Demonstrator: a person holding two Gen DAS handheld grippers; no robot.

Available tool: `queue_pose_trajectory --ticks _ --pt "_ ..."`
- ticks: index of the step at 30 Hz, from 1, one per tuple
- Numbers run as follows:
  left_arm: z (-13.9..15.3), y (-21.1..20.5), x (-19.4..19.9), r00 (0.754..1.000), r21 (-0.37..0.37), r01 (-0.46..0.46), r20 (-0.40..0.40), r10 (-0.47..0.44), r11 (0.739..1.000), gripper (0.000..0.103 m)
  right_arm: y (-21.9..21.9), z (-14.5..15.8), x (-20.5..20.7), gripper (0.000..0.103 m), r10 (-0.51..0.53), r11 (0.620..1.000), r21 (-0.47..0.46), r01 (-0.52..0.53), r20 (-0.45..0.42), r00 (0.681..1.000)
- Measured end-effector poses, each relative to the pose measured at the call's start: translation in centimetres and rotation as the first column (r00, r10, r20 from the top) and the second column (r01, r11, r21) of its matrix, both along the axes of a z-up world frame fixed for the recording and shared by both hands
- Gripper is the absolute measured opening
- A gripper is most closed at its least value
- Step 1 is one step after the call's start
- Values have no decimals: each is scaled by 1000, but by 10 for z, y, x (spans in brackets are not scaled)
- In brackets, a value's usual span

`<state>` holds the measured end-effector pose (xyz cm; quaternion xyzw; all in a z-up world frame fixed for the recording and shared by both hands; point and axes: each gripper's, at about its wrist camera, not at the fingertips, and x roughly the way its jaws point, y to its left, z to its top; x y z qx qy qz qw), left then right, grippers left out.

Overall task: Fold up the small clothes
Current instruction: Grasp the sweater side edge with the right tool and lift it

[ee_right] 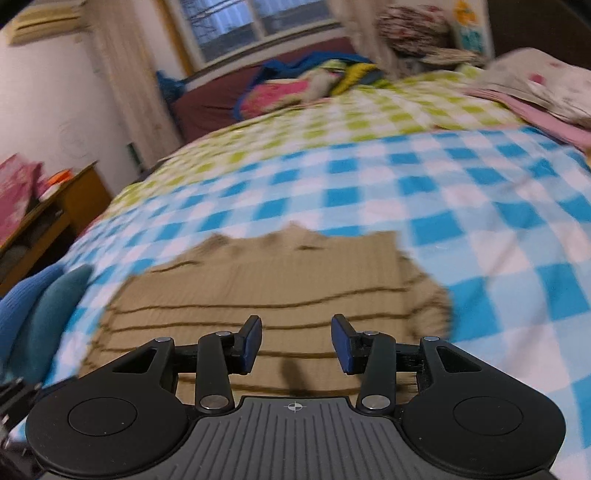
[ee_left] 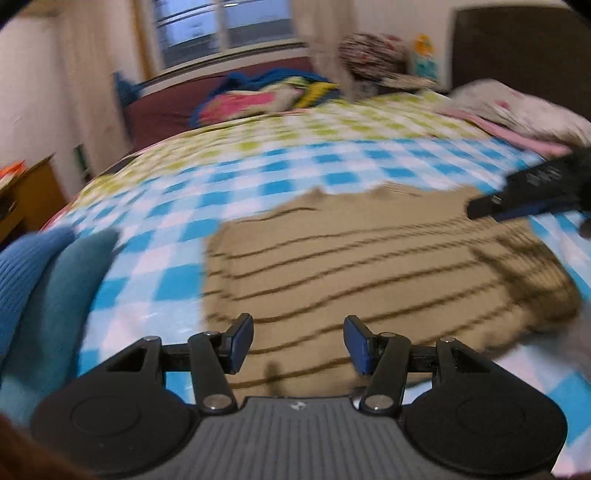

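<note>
My left claw [ee_left: 298, 343] sits at the bottom centre of its own view with its blue-padded fingers [ee_left: 242, 341] spread wide and nothing between them; through the gap I see only the tan striped garment [ee_left: 369, 273] below. That small piece of clothing, tan with thin dark stripes, lies flat on the blue-and-white checked bedspread [ee_left: 166, 236], filling the middle and right of the frame, its far edge ragged and its right side bunched into a rounded fold. My right claw [ee_right: 296, 343] is likewise parted, holding nothing, and hangs over the near part of the same garment [ee_right: 280, 288], which in this view takes up the lower centre. In the left view the right claw [ee_left: 524, 192] shows as a dark blurred shape at the right edge, over the garment's far right corner; whether it touches the cloth I cannot tell. At the lower left of both views are rolled blue and teal knits [ee_left: 44, 280]. Beyond, the bedspread turns to green checks [ee_left: 295, 125], with a heap of bright cloth [ee_left: 258, 96] at the upper centre, a pale floral pillow [ee_left: 517, 107] at the upper right, and a window [ee_left: 229, 26] along the top.
</note>
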<state>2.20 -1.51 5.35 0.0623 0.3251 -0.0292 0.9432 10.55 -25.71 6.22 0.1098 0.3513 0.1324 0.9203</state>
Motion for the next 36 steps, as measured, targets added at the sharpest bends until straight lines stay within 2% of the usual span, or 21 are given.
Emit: queue_pose_trajectory --ticks 5,8,12,16,20,24,26,27,29,31,32,36 --pt "-10 52 4 991 -117 -132 -8 132 984 67 70 14 15 42 130 989 -74 -131 -18 991" --pt "-22 66 12 989 -209 -144 -49 137 967 68 119 19 37 46 203 972 -115 -206 -40 978" --pt "-33 72 21 992 -251 -121 -65 108 960 68 176 14 72 48 258 957 -113 -268 -98 961" --pt "-39 79 27 995 -290 -93 -64 78 953 67 223 -4 99 49 275 944 -140 -298 -160 948" --pt "-45 86 32 995 -324 -85 -76 64 942 67 258 -22 114 49 280 925 -204 -320 -199 939" --pt "-48 89 32 995 -318 -83 -73 63 944 67 286 -37 117 53 282 874 -349 -338 -202 938" --pt "-48 89 29 996 -308 -83 -62 67 948 67 293 -41 114 50 291 851 -398 -342 -186 939" --pt "-48 90 27 996 -307 -84 -57 69 948 67 294 -42 113 45 296 844 -411 -346 -182 938" --pt "-47 91 24 996 -316 -81 -49 69 945 69 293 -40 114 33 298 841 -414 -347 -180 937" --pt "-48 94 23 996 -319 -84 -43 74 944 76 286 -33 117 18 297 859 -376 -347 -187 936" --pt "-49 93 22 996 -315 -87 -42 77 945 81 281 -30 118 17 295 868 -357 -345 -188 937" --pt "-54 88 23 997 -309 -83 -34 76 948 84 261 -11 114 15 300 898 -285 -335 -162 940"
